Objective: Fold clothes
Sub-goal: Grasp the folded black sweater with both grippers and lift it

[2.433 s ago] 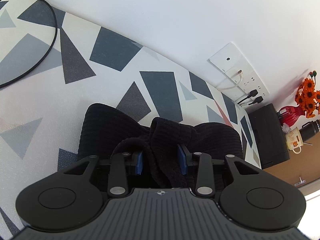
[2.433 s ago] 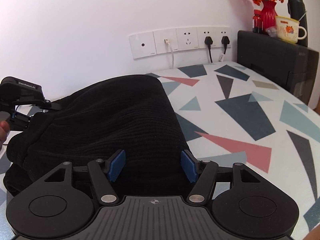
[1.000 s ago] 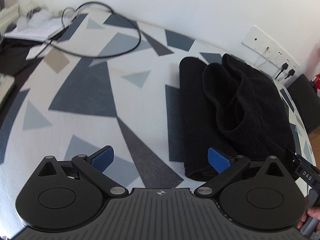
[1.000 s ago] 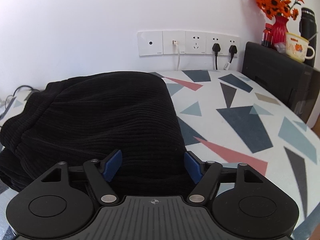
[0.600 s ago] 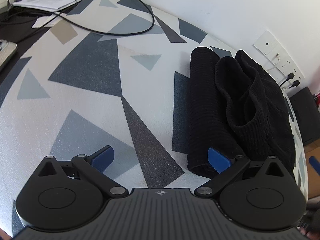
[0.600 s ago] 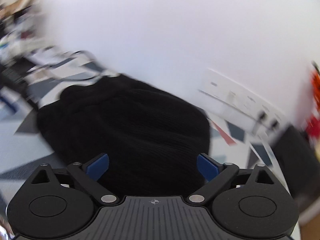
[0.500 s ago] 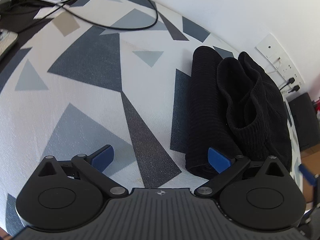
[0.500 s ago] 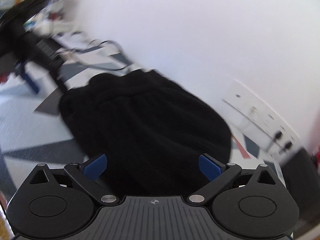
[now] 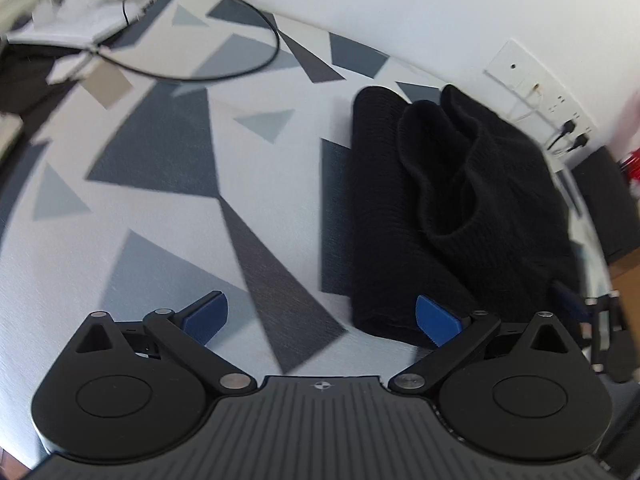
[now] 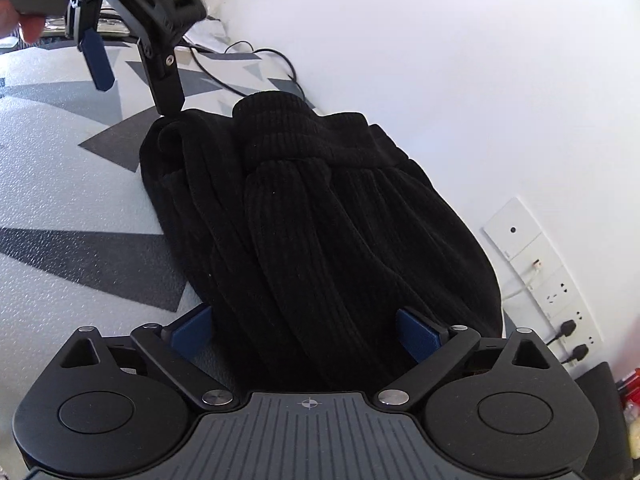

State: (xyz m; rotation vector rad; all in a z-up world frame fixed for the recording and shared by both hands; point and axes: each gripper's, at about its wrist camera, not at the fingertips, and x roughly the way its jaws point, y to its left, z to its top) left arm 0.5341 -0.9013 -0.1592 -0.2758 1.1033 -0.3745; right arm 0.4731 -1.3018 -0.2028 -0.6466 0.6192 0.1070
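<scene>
One black garment [image 10: 320, 232] sits folded into a thick bundle, and what a texture: ribbed knit, soft cords running its length, a rolled band bunched across the far end. In the left wrist view the same bundle [image 9: 452, 208] shows a long flat fold along one side and a slumped, hollow pouch of fabric on top. It lies on a tabletop [image 9: 168, 216] with a fine pebbled grain, white with sharp grey, slate and dark triangles, and it rests close to the white wall.

Now the right gripper [image 10: 306, 334], right up against the near end of the garment. Its blue pads [image 10: 416, 334] stand very wide and are closing a touch; the cloth lies between them, but they are not pinching it.

The left gripper [image 9: 320, 316] hangs over bare tabletop just beside the garment's long edge, jaws spread wide, nothing between them. One blue pad [image 9: 434, 320] sits at the bundle's corner; whether it touches is too close to call. From the right wrist view that left gripper [image 10: 132, 56] hovers above the garment's far corner, a hand [image 10: 20, 16] behind it.

Beyond the garment, a black cable [image 9: 240, 64] loops across the table, and white wall sockets [image 10: 544, 280] sit on the wall just past it.
</scene>
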